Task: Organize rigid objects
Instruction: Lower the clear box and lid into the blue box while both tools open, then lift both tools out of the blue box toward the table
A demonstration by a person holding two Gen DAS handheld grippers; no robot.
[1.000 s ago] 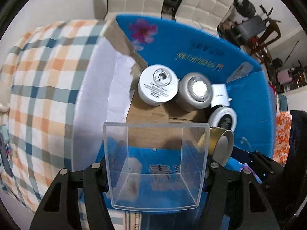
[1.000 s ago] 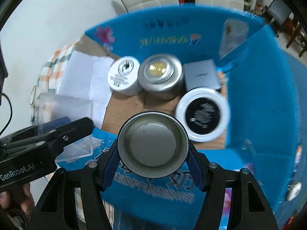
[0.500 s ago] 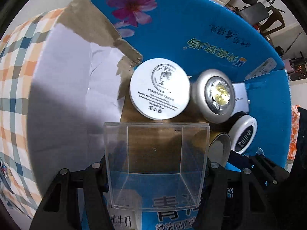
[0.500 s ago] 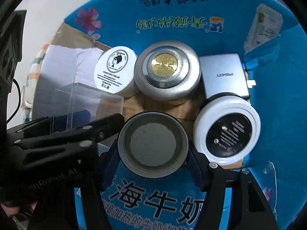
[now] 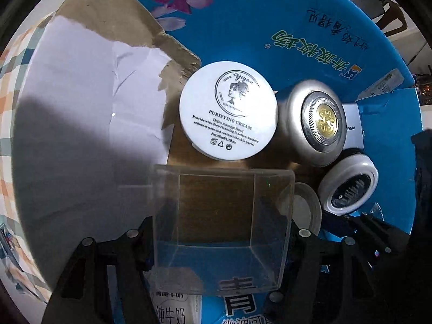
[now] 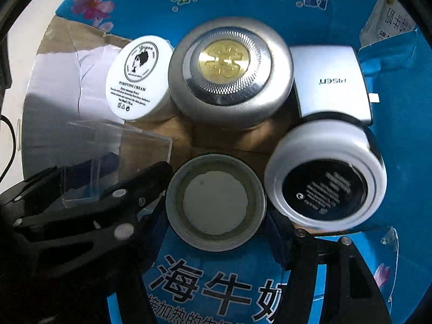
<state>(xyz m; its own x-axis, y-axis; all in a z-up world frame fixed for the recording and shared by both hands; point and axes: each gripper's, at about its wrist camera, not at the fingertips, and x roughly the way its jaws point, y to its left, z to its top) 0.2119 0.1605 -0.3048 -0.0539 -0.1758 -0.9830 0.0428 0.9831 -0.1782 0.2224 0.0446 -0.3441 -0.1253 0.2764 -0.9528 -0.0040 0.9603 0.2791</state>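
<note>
Clear plastic box (image 5: pixel 221 232) is clamped by the left gripper (image 5: pixel 220 236) inside the blue carton (image 5: pixel 310 62); beside it, seemingly touching, a round open tin (image 6: pixel 215 202) is gripped by the right gripper (image 6: pixel 216 216), below the white cream jar (image 5: pixel 229 114).

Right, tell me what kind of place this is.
Probably a home room, not a lab. A checked tablecloth lies under a reused blue milk carton that holds household toiletries, such as a purifying cream jar. Chairs stand at the far edge.

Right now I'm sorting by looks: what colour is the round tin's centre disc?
Gold, on the silver tin; right wrist view shows it best.
</note>
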